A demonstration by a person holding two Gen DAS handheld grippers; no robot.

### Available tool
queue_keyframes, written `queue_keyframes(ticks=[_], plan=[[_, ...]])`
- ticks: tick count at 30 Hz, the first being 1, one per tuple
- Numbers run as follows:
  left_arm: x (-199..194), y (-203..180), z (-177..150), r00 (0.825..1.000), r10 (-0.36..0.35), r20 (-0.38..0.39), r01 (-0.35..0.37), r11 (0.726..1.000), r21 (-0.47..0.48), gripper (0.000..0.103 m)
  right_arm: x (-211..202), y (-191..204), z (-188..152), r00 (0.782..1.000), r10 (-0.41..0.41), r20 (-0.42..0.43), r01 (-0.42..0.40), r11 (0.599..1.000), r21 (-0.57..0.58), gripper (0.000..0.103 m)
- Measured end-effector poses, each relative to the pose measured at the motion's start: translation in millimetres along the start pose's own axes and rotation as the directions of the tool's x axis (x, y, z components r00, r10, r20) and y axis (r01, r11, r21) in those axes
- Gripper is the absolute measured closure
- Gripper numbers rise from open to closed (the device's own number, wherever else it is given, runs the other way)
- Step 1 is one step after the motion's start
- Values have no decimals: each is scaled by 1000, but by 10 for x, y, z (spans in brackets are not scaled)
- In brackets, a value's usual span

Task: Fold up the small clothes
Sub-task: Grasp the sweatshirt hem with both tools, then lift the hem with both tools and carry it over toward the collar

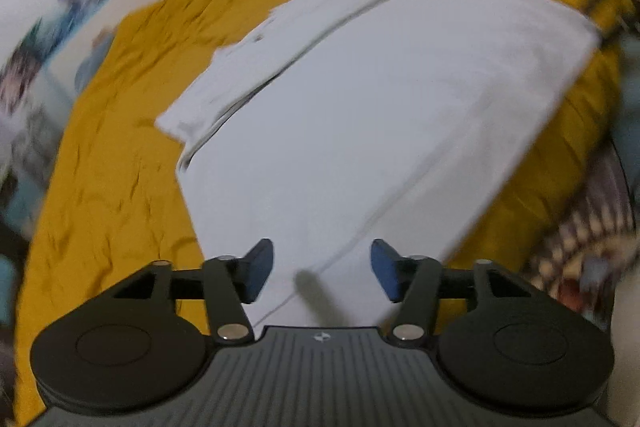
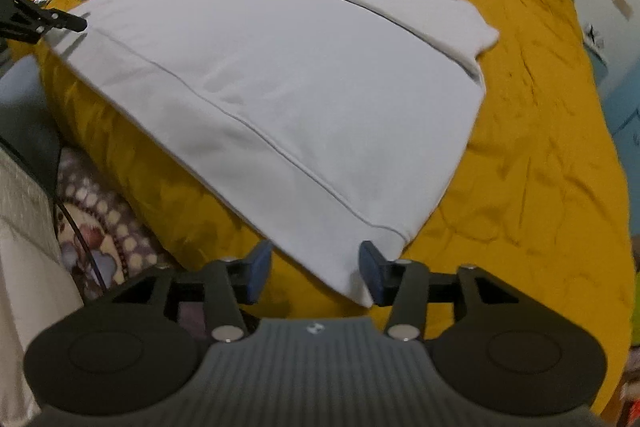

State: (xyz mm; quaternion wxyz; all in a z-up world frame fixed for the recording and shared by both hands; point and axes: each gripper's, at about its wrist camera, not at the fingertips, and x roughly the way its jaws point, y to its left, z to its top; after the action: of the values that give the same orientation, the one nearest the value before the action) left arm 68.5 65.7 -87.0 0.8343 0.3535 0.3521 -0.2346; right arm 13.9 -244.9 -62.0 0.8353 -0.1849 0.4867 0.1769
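White shirt [image 2: 280, 75] lies folded on the yellow sheet [image 2: 540, 147]; we find left hand-held gripper [image 1: 322, 273] and right hand-held gripper [image 2: 314, 273] both spread, pinching nothing.

White garment [image 2: 280, 67]: smooth matt cloth; yellow cover [image 2: 540, 147]: creased matt fabric; pads [image 2: 256, 273] look rubbery.

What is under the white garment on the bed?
The white garment lies on a mustard-yellow cover, which shows all around it. Its own folded layer lies beneath at the far edge. Anything else underneath is covered.
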Motion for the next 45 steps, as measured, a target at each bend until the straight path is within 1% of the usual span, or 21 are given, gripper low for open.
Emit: queue_keyframes(ticks=[2, 5, 6, 8, 9, 12, 14, 15, 16, 17, 19, 21, 22, 25, 28, 32, 35, 41, 43, 44, 45], plan=[[26, -151, -60, 1000, 13, -21, -11, 995, 104, 33, 1, 7, 6, 1000, -16, 7, 17, 999, -31, 52], [93, -343, -159, 998, 56, -40, -47, 978, 204, 33, 7, 52, -6, 999, -31, 25, 32, 998, -63, 45], [93, -415, -204, 997, 77, -28, -69, 971, 229, 33, 11, 64, -13, 999, -29, 30, 31, 997, -69, 42], [138, -535, -288, 991, 133, 4, -129, 951, 282, 33, 31, 78, -30, 999, -6, 43, 10, 997, -82, 31], [172, -584, -314, 989, 150, 5, -144, 943, 301, 33, 46, 97, -46, 999, 3, 50, 1, 996, -90, 27], [270, -655, -372, 984, 176, 0, -166, 931, 324, 33, 121, 167, -88, 999, -13, 34, 18, 991, -135, 27], [302, -670, -389, 981, 191, 19, -187, 924, 333, 33, 168, 192, -108, 999, -26, 21, 29, 986, -162, 27], [299, -676, -388, 980, 194, 32, -194, 923, 332, 38, 183, 190, -112, 1000, -22, 18, 25, 986, -163, 27], [282, -682, -381, 981, 189, 43, -192, 926, 324, 48, 191, 186, -112, 1000, -16, 16, 18, 987, -158, 27], [246, -689, -365, 982, 179, 52, -186, 932, 310, 54, 194, 181, -111, 1000, -12, 16, 15, 988, -155, 27], [178, -670, -338, 985, 157, 67, -169, 943, 285, 77, 203, 182, -110, 1000, -16, 18, 19, 987, -158, 27], [108, -617, -286, 987, 140, 78, -155, 955, 255, 89, 209, 178, -105, 1000, -15, 18, 17, 987, -158, 27], [76, -577, -259, 988, 128, 81, -144, 962, 231, 92, 210, 171, -101, 1000, -7, 18, 9, 988, -153, 27], [1, -480, -210, 987, 126, 104, -143, 972, 184, 96, 221, 167, -85, 1000, 15, 26, -11, 991, -135, 27], [-58, -397, -134, 983, 136, 127, -154, 978, 142, 97, 243, 190, -73, 1000, 15, 27, -10, 989, -150, 27], [-117, -275, -14, 982, 127, 141, -135, 990, 47, 97, 257, 216, -52, 1000, 14, 28, -9, 984, -176, 27], [-138, -199, 42, 981, 125, 149, -128, 992, 6, 97, 279, 223, -44, 1000, 3, 26, 2, 982, -190, 29], [-173, -33, 150, 983, 109, 150, -93, 989, -115, 98, 366, 235, -46, 996, -86, 16, 87, 965, -248, 42], [-181, -21, 171, 981, 118, 154, -99, 987, -127, 98, 398, 271, -69, 992, -124, 24, 126, 952, -279, 50], [-184, -23, 180, 981, 121, 155, -101, 987, -128, 98, 423, 295, -92, 989, -145, 25, 146, 942, -303, 52], [-191, -17, 184, 980, 121, 156, -101, 987, -128, 98, 437, 301, -110, 987, -159, 29, 160, 934, -319, 61]])
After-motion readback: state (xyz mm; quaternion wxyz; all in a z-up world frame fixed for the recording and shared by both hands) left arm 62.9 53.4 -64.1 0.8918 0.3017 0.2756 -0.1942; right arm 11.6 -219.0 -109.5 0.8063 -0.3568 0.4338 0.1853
